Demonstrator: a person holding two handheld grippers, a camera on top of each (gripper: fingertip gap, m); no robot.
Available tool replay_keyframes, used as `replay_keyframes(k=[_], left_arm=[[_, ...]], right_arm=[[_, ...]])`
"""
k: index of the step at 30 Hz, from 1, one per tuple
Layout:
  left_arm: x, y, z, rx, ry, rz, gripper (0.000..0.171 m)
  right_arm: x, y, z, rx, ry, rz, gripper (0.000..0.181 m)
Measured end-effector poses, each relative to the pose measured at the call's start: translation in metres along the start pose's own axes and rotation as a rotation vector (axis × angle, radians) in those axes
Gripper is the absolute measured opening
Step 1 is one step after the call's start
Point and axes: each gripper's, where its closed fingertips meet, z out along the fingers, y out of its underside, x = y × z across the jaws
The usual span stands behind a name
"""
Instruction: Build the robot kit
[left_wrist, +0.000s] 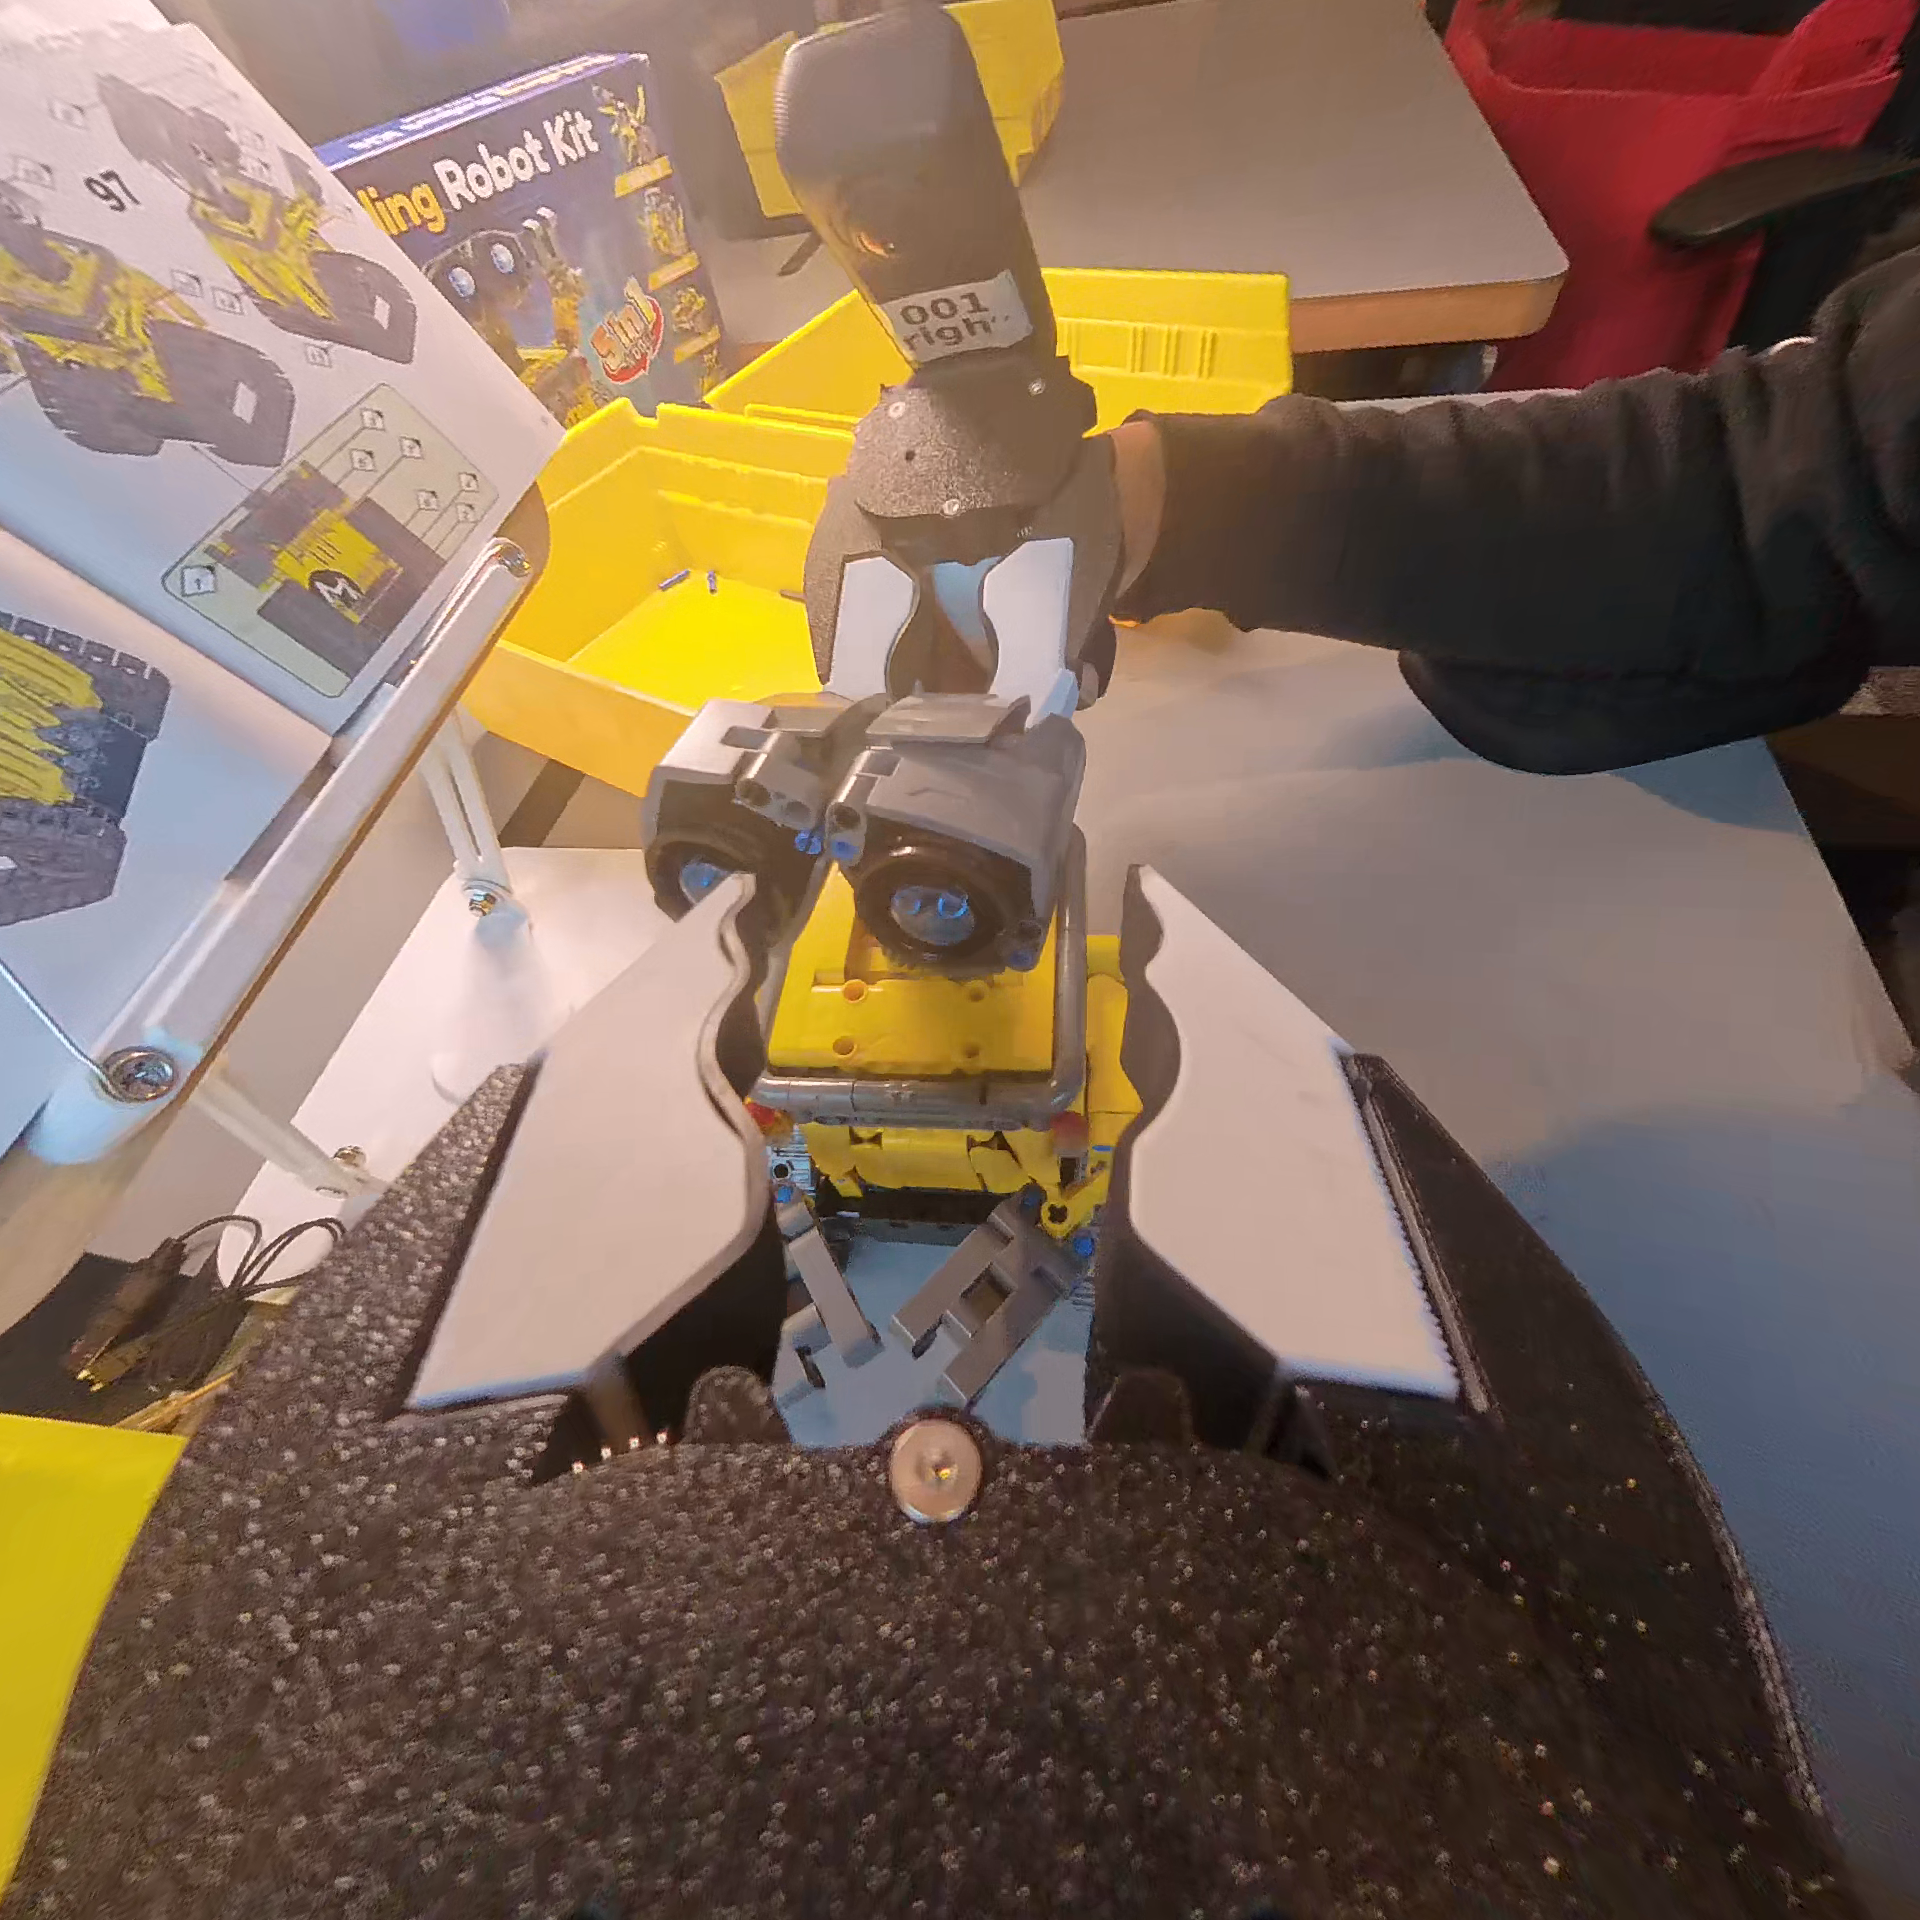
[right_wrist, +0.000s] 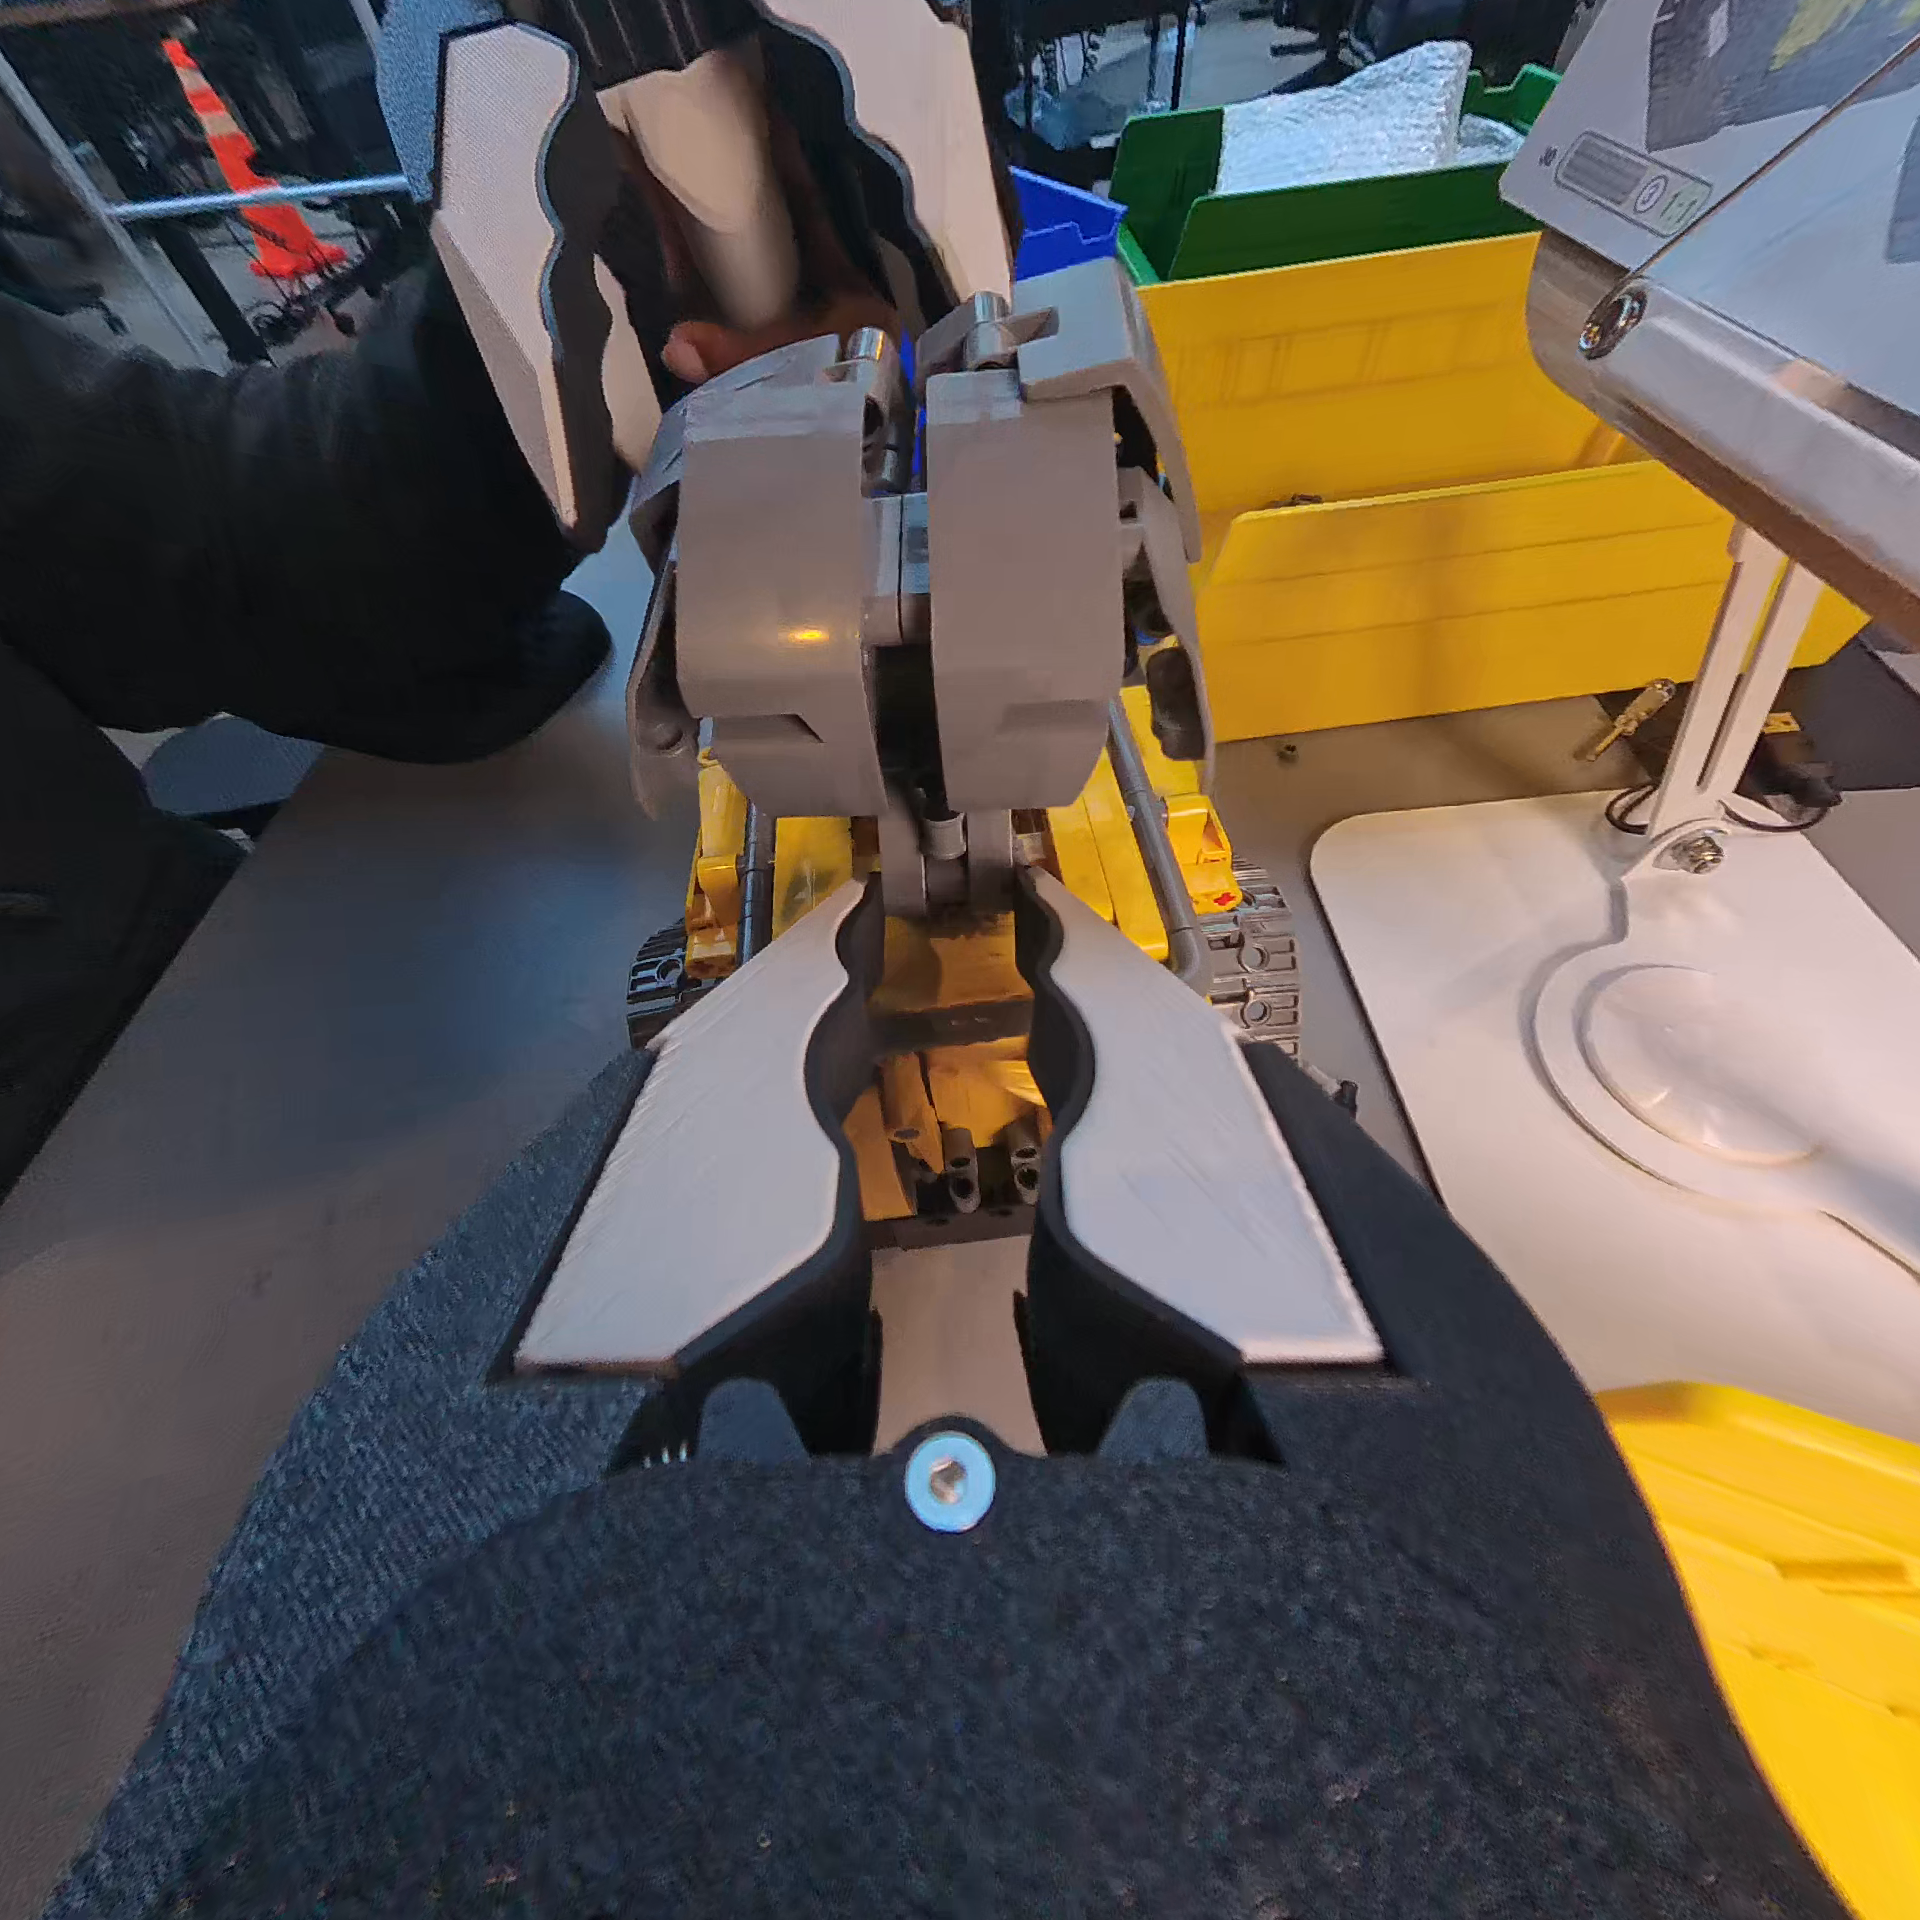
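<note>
A toy robot built from bricks stands on the grey table (left_wrist: 1507, 987). It has a yellow body (left_wrist: 935, 1039), a grey two-eyed head (left_wrist: 935, 790) and dark tracks (right_wrist: 1252, 956). My left gripper (left_wrist: 935, 888) is open, with its fingers on either side of the body from the front. Its left fingertip is at the robot's eye. My right gripper (right_wrist: 943, 894) comes from behind, below the head (right_wrist: 894, 582), and is shut on the grey neck. It also shows in the left wrist view (left_wrist: 956, 701), held by a hand in a dark sleeve (left_wrist: 1507, 540).
An open instruction booklet (left_wrist: 208, 364) rests on a white stand (right_wrist: 1455, 987) beside the robot. Yellow bins (left_wrist: 675, 582) stand behind it, with a blue kit box (left_wrist: 540, 229) farther back. Thin cables (left_wrist: 177, 1309) lie by the stand. A green bin (right_wrist: 1299, 218) and an orange cone (right_wrist: 249, 177) are farther off.
</note>
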Motion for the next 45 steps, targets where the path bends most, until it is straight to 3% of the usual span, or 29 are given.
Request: replay_keyframes(k=[3, 7, 10, 12, 16, 29, 45], left_arm=[[0.005, 0.0, -0.009, 0.031, 0.052, -0.005, 0.058], [-0.014, 0.002, -0.013, 0.091, 0.011, -0.083, 0.082], [-0.016, -0.001, 0.001, 0.15, 0.037, -0.146, 0.106], [-0.014, -0.001, 0.014, 0.159, 0.05, -0.154, 0.113], [-0.021, -0.002, 0.023, 0.16, -0.008, -0.148, 0.09], [-0.03, 0.0, 0.024, 0.027, -0.097, -0.324, 0.089], [-0.031, 0.003, 0.02, 0.022, -0.081, -0.358, 0.088]], right_arm=[[0.0, 0.0, 0.0, 0.017, 0.002, -0.003, 0.024], [0.0, 0.0, 0.0, 0.029, 0.002, -0.008, 0.025], [0.0, 0.0, 0.0, 0.044, -0.006, 0.009, 0.025], [0.0, 0.0, 0.0, 0.051, -0.007, 0.021, 0.025], [-0.001, 0.0, 0.0, 0.054, -0.013, 0.039, 0.025], [0.007, -0.003, -0.008, 0.106, -0.004, 0.117, 0.024], [0.009, -0.006, -0.008, 0.147, -0.016, 0.185, 0.025]])
